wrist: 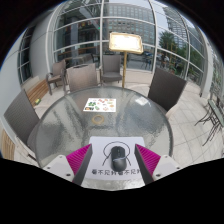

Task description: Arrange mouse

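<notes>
**Mouse sits on its white mat, between spread fingers**

Mouse [118, 157], dark grey or black, rests on a white mouse mat [118, 160] at the near edge of a round glass table [70, 125]. It lies with a visible gap on either side, midway between the two fingers of the gripper [116, 161]. The fingers are spread wide and touch nothing: the left pad [80, 161] and the right pad [150, 160], both magenta, stand apart from the mouse, flanking the mat. The mouse lies on the mat on its own support.

Writing runs along the mat's near edge in dark characters, too small to read. A black curved outline is printed on the mat around the mouse.

Further across the glass, well beyond the fingers, lies a white card [100, 104] with small coloured marks on it; the marks cannot be read either.

Several grey chairs [165, 88] are drawn up around the table. A lit rectangular ceiling lamp [125, 42] hangs above. Beyond stands a tall curved glass wall [90, 30] with dark frames, with buildings and greenery showing through it.
</notes>
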Demonstrator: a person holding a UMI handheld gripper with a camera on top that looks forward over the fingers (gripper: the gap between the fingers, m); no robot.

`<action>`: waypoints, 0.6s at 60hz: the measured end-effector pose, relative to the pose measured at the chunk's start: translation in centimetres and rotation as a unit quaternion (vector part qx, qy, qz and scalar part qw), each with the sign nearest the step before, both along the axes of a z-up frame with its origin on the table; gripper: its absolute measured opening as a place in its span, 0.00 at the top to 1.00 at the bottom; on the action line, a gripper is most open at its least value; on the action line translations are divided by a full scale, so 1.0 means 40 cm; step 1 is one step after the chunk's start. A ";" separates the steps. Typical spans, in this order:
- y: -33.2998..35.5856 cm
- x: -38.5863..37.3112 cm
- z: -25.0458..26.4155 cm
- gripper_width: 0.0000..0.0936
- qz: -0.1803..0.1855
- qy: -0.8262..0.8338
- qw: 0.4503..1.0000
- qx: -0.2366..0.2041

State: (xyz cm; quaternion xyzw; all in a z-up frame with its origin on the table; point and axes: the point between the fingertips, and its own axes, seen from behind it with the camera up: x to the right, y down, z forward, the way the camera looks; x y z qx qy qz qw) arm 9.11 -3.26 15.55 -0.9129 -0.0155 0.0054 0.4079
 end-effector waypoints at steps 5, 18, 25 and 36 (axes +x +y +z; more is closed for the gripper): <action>-0.050 -0.006 0.092 0.08 -0.006 0.001 1.000 0.025; -0.166 -0.033 0.205 0.08 -0.009 -0.021 0.998 0.060; -0.209 -0.045 0.218 0.08 -0.019 -0.015 0.997 0.067; -0.269 -0.073 0.221 0.08 -0.019 -0.023 0.998 0.063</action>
